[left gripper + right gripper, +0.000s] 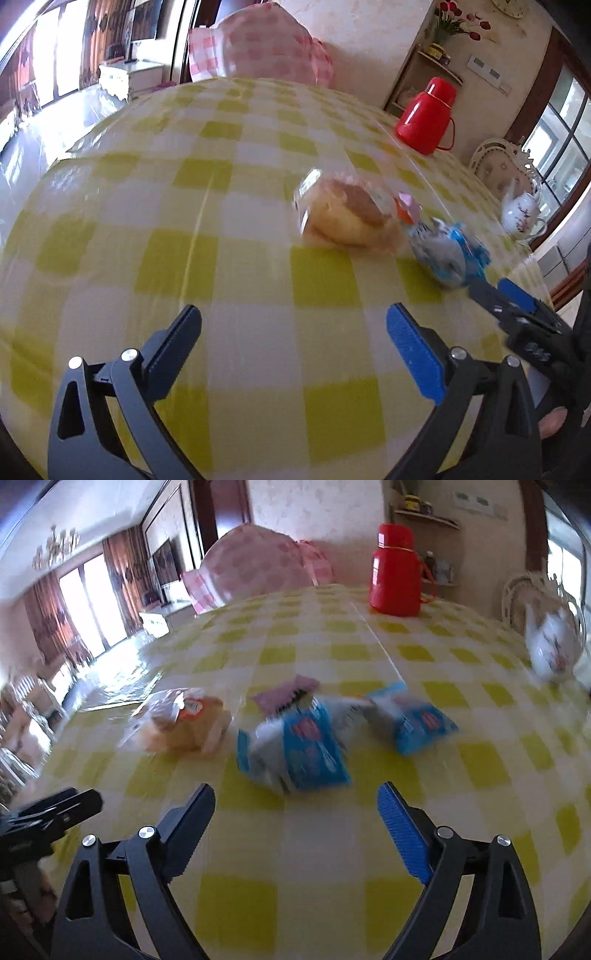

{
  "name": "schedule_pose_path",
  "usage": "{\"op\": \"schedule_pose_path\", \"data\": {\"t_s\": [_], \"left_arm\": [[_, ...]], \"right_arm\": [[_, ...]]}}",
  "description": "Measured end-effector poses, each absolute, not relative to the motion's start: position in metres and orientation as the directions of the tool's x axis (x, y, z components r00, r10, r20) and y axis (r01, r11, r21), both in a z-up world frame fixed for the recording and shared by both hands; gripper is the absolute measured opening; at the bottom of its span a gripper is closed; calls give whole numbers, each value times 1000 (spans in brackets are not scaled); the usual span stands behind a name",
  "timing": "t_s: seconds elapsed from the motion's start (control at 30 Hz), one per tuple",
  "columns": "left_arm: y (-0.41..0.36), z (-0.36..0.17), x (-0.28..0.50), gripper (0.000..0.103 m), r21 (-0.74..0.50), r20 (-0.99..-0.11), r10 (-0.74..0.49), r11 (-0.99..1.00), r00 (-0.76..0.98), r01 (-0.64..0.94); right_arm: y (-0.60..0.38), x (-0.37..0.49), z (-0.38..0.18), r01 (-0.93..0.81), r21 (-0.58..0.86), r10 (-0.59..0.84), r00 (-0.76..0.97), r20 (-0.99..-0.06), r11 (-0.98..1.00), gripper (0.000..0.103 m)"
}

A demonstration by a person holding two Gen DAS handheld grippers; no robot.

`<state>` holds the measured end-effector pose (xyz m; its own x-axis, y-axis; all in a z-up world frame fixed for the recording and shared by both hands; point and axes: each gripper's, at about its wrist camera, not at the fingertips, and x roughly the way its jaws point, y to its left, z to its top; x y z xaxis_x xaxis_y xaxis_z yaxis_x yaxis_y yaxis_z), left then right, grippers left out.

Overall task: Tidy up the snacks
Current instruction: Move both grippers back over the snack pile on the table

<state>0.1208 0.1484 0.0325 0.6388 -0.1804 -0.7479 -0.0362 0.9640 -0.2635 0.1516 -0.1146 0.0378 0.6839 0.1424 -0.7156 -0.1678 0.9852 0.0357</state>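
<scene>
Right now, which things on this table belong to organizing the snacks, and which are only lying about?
For the job:
bread in clear wrap
two blue snack packets
pink packet

Only lying about:
red flask
white teapot
pink checked food cover

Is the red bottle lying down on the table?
No, the red bottle stands upright on the checked table, with its cap on top, far behind the snack packets.

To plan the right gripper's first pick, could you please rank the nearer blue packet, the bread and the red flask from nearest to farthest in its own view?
From the right gripper:
1. Blue packet, straight ahead.
2. Bread, ahead-left.
3. Red flask, far side of the table.
</scene>
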Motion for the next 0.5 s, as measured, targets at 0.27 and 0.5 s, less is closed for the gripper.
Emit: {"op": "schedule_pose_path", "data": {"t_s": [0.27,0.5], "left_arm": [[124,39,176,101,-250,-754,-195,968,627,1],[94,30,225,101,-206,-787,-137,977,601,-47]], "right_arm": [[-105,181,11,-149,-143,-9,660,-751,978,44],[-158,137,25,-140,-59,58,707,-705,988,36]]}}
